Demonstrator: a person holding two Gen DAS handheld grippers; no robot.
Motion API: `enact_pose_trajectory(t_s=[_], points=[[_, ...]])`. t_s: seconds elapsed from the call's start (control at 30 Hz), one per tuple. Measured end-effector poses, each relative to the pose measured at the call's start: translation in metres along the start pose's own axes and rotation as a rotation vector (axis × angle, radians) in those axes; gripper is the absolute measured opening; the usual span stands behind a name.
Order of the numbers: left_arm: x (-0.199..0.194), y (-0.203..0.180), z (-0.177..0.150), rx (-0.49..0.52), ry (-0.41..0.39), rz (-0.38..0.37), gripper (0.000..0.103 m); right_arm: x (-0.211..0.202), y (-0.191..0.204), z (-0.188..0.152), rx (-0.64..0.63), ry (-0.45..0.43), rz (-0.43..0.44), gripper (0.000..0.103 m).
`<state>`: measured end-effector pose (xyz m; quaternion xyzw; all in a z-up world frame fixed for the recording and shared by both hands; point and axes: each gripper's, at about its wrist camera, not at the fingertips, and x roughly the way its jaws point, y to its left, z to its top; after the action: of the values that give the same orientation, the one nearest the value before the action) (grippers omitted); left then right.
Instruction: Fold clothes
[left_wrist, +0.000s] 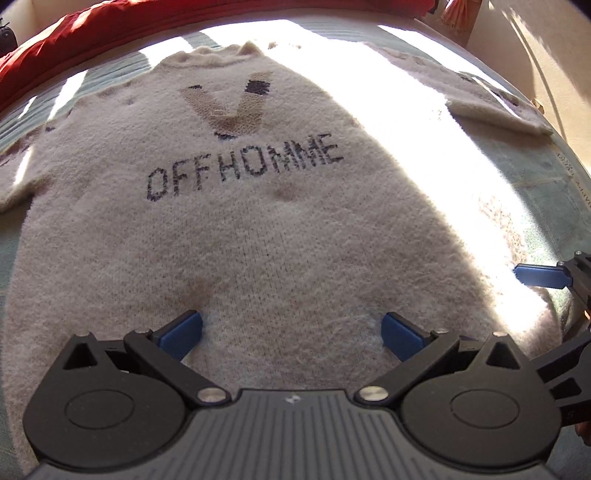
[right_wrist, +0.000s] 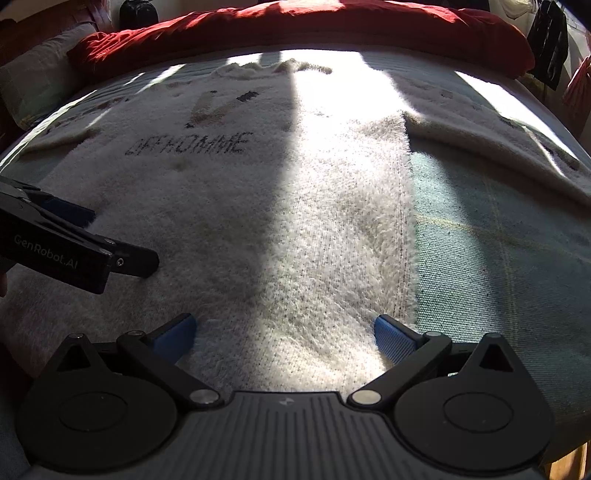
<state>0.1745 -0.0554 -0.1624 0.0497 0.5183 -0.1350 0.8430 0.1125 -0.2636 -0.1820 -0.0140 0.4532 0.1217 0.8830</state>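
While the fuzzy cream sweater (left_wrist: 258, 229) lies flat on the bed (right_wrist: 498, 236), L gripper (left_wrist: 291, 332) & R gripper (right_wrist: 284, 332) hover at its 6 o'clock hem, fingers apart.

Sweater (left_wrist: 258, 236): fuzzy, matt cream knit. Bed cover (right_wrist: 498, 236): flat woven cloth, pale green. Blanket (right_wrist: 295, 33): red, soft. Left gripper (left_wrist: 291, 334): matt black plastic, blue ribbed pads.

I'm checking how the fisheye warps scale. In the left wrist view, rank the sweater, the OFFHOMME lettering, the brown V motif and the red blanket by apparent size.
1. Sweater, filling most of the view.
2. Red blanket, cut off by the frame edge, so unsure.
3. OFFHOMME lettering.
4. Brown V motif.
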Motion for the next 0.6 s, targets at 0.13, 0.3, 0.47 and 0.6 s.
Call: enact_pose_trajectory(t_s=[0.13, 0.3, 0.47, 0.6], points=[[-0.011, 0.006, -0.019, -0.008, -0.011, 0.001, 0.102, -0.001, 0.001, -0.004, -0.006, -0.028, -0.002, 0.103], [-0.035, 0.015, -0.028, -0.026, -0.083, 0.01, 0.102, -0.004, 0.0, -0.007, -0.01, -0.058, 0.005, 0.103], [-0.033, 0.04, -0.018, -0.053, -0.11, 0.067, 0.102, -0.011, -0.008, 0.014, 0.025, -0.08, 0.016, 0.103], [-0.014, 0.063, -0.019, -0.149, -0.056, 0.061, 0.102, -0.014, -0.017, 0.057, 0.07, -0.158, -0.017, 0.103]])
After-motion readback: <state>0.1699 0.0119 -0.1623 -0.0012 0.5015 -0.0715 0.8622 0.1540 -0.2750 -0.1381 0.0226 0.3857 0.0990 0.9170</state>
